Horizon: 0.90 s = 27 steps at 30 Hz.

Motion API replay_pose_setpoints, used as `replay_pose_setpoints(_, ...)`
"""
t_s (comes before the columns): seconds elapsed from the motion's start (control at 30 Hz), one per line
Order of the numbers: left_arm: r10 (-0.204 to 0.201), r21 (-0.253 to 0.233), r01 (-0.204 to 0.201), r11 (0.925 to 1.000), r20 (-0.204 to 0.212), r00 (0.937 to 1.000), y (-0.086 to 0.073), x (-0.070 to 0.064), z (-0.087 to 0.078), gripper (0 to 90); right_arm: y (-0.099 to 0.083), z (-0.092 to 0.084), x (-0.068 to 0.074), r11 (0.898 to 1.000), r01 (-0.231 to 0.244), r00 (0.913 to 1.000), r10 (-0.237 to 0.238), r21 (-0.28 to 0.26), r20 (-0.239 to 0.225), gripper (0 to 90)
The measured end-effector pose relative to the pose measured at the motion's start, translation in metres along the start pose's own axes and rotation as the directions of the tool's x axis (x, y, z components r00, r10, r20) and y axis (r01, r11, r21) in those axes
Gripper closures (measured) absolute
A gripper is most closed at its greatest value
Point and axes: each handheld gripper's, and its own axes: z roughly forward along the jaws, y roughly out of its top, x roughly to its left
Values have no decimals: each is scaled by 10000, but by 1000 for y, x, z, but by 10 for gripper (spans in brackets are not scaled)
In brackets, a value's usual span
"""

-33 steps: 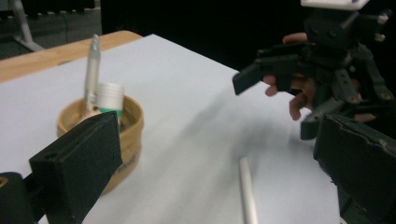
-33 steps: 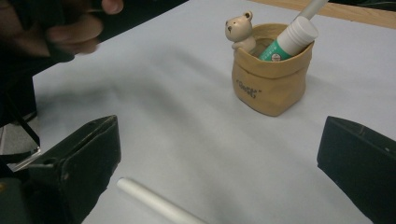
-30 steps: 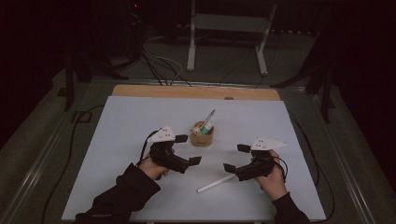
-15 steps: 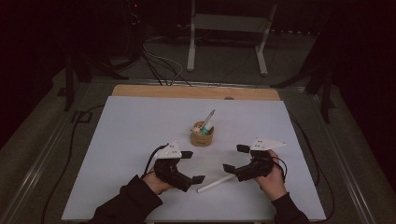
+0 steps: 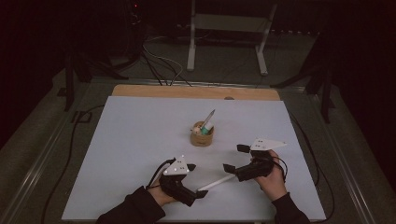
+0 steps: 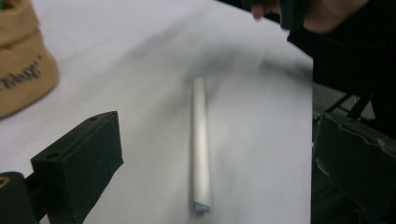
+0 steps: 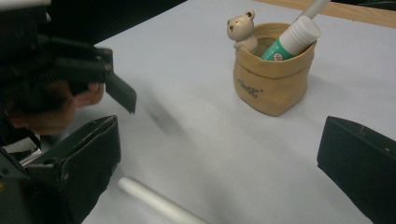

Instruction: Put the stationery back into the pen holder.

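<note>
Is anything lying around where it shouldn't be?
Yes, one thing. A white pen lies flat on the table, between the left tongs and the right tongs, while two others stand in the tan bear pot. Nothing looks spilled or broken.

A small pot (image 5: 202, 135) stands on the table (image 5: 140, 130), about mid-width, and everything else sits around it. In the pot lean a pen (image 5: 208, 116) and a tube (image 5: 207, 127); a little bear (image 7: 243, 29) perches on its rim. Nearer the person than the pot lies a stick (image 5: 216, 182), flat on the table. The left gripper (image 5: 192, 181) sits near-left of the pot, at the stick's near end. The right gripper (image 5: 236, 157) sits near-right of the pot, by the stick's far end.
</note>
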Motion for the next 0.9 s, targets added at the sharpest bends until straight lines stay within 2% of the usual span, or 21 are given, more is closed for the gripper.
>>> replay_pose_setpoints(0.07,29,183,-29,9998,11,10000,-4,-1,3,23,0,0,0,10000,-6,10000,6,-10,-6,0)
replay_pose_setpoints(0.1,224,446,-221,9988,-68,9997,-6,-3,6,23,0,0,0,10000,-14,10000,14,-3,-2,0)
replay_pose_setpoints(0.2,367,628,-363,9974,-58,9993,-8,-5,9,51,-1,1,0,10000,-4,10000,4,18,-39,0)
replay_pose_setpoints(0.23,497,885,-487,9949,-92,9987,-9,-6,12,52,-1,1,0,10000,1,10000,-1,31,-54,0)
replay_pose_setpoints(0.27,497,885,-487,9949,-92,9987,-9,-6,12,56,-1,1,0,10000,1,10000,-1,31,-54,0)
replay_pose_setpoints(0.3,666,1074,-643,9921,-182,9976,-11,-8,15,66,-1,1,0,10000,-22,10000,23,34,-96,0)
replay_pose_setpoints(0.43,748,1250,-707,9896,-287,9968,-13,-9,17,100,0,1,1,10000,-8,10000,8,29,-92,0)
replay_pose_setpoints(0.47,799,1257,-755,9892,-306,9963,-13,-9,18,152,0,1,1,10000,-42,10000,42,17,-90,0)
replay_pose_setpoints(0.57,977,1407,-917,9858,-365,9945,-13,-10,19,184,-1,0,0,10000,-53,10000,53,7,-85,0)
replay_pose_setpoints(0.9,1403,1950,-1266,9726,-584,9884,-14,-15,27,436,0,1,1,10000,-22,10000,23,24,-74,0)
